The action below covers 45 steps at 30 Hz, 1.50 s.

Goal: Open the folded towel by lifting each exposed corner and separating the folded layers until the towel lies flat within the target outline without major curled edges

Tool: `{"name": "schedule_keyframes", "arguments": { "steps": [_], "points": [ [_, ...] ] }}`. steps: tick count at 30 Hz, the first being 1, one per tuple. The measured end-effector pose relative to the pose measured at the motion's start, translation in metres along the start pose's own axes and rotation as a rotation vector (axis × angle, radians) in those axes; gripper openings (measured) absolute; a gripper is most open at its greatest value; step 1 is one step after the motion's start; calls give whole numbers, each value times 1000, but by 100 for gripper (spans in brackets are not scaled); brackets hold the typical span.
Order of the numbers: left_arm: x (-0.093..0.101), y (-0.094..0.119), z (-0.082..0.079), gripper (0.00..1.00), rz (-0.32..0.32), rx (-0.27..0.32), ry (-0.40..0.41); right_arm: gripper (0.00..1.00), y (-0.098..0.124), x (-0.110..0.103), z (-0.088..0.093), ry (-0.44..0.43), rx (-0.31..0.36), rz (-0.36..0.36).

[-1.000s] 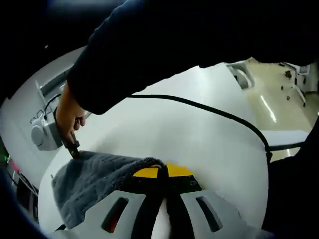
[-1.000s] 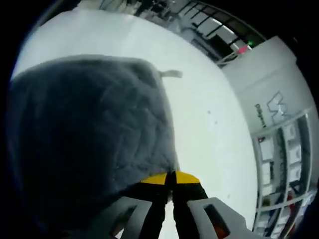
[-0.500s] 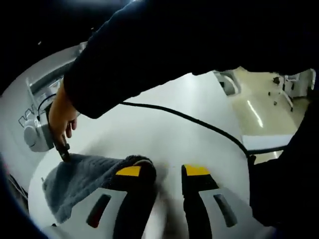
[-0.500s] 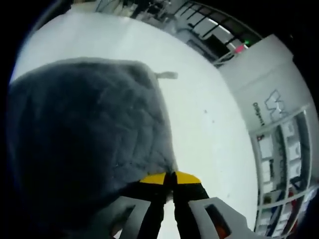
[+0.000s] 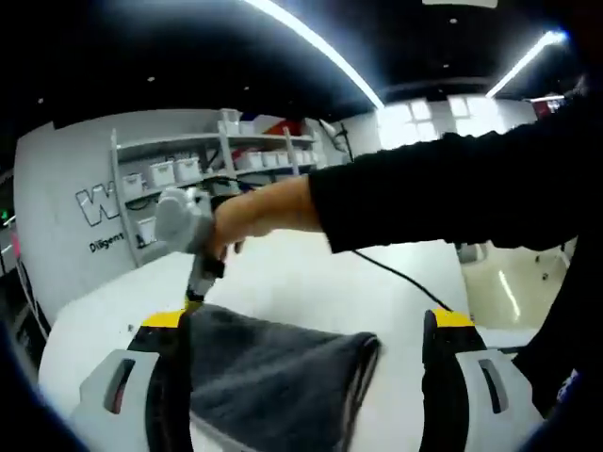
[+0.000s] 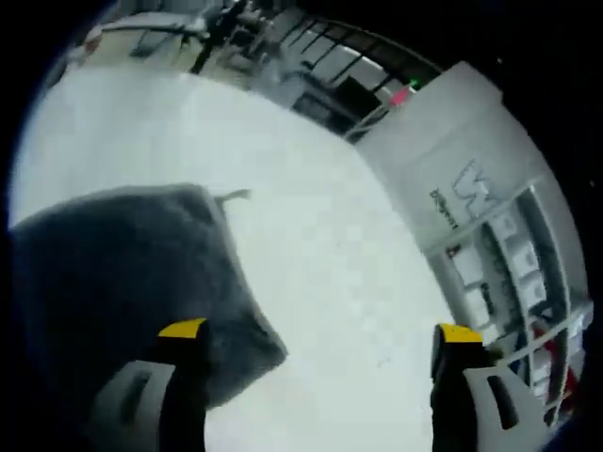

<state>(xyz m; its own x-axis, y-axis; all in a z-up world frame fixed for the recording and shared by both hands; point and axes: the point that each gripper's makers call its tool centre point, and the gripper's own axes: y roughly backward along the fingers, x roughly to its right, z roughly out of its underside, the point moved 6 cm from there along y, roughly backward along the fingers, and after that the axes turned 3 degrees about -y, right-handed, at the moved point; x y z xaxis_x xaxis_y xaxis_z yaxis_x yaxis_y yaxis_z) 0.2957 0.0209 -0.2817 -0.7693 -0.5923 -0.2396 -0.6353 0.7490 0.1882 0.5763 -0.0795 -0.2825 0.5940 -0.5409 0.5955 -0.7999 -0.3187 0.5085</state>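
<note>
Left gripper (image 5: pixel 306 377) spread wide, yellow-tipped jaws standing to either side of the grey towel (image 5: pixel 273 381), nothing pinched. Towel lying on the white desk (image 5: pixel 311 282), its near edge rounded like a fold. Beyond it, the person's hand (image 5: pixel 250 212) reaching in with the other gripper, tip down at the towel's far edge.

Right gripper (image 6: pixel 316 331) likewise spread, pinching nothing; towel (image 6: pixel 122 273) off toward its left jaw, small tag (image 6: pixel 234 196) poking from a corner.

Probably between grasps, unfolding unfinished. Next: pick an exposed corner, close on the top layer only, lift and peel outward.
</note>
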Motion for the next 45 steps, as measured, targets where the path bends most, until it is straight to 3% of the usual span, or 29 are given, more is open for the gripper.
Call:
{"name": "schedule_keyframes", "arguments": {
  "steps": [5,10,18,25,32,36,37,39,45],
  "points": [
    [-29,26,-6,100,-53,46,46,100,50,11,-12,-131,81,68],
    [-49,45,-7,100,-105,34,52,100,104,15,-23,-215,208,128],
    [-67,66,-4,100,-161,24,67,100,170,-2,-17,-340,359,165],
    [-82,95,-12,100,-194,78,86,100,206,-30,7,-471,415,143],
    [-99,122,-9,100,-239,90,137,100,244,-48,16,-520,486,176],
    [-106,130,-4,100,-272,95,134,100,266,-60,26,-550,519,234],
    [-113,138,-2,100,-348,117,136,100,270,-63,30,-572,534,246],
    [-121,145,2,100,-409,129,143,100,274,-70,34,-588,564,227],
    [-148,153,17,100,-403,128,203,100,278,-82,56,-609,553,242]
  ]
}}
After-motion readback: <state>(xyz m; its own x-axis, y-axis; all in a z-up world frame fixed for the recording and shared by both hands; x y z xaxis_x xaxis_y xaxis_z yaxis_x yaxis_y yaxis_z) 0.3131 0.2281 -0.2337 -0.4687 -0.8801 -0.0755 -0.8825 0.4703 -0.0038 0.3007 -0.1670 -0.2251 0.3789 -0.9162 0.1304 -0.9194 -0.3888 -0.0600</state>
